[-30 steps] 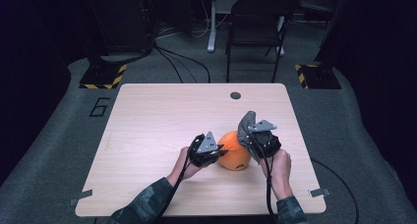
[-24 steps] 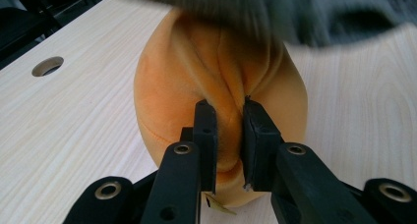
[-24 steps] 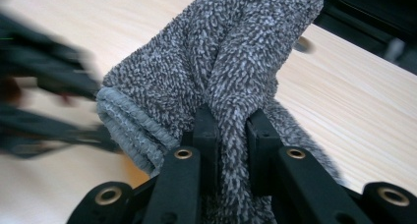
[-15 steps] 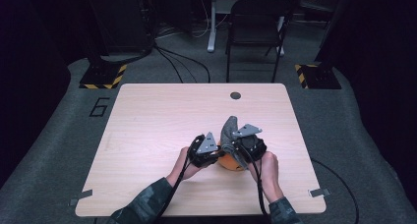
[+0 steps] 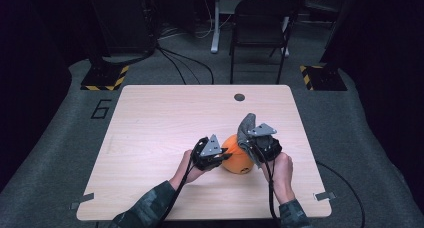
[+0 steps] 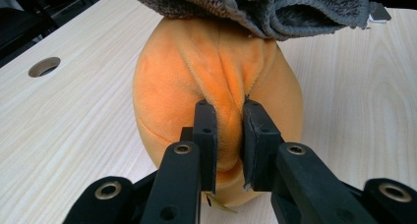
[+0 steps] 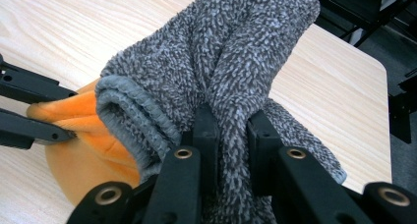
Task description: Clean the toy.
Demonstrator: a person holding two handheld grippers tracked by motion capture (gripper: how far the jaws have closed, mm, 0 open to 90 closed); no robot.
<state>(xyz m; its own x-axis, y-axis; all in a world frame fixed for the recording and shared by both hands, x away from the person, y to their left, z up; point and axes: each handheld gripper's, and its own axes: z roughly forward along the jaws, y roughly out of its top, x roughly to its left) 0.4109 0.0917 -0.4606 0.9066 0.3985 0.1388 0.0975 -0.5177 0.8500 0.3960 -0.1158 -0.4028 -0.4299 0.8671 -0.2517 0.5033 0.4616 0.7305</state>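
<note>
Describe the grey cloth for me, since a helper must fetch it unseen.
On the wooden table, look near the front edge, by the orange plush ball. The grey cloth is fuzzy speckled knit, pinched upright in the right hand-held gripper, draping against the ball's top.

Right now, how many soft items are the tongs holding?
2. An orange plush toy sits on the table, pinched by the left tongs. A grey fuzzy cloth is clamped in the right tongs, draped against the toy.
</note>
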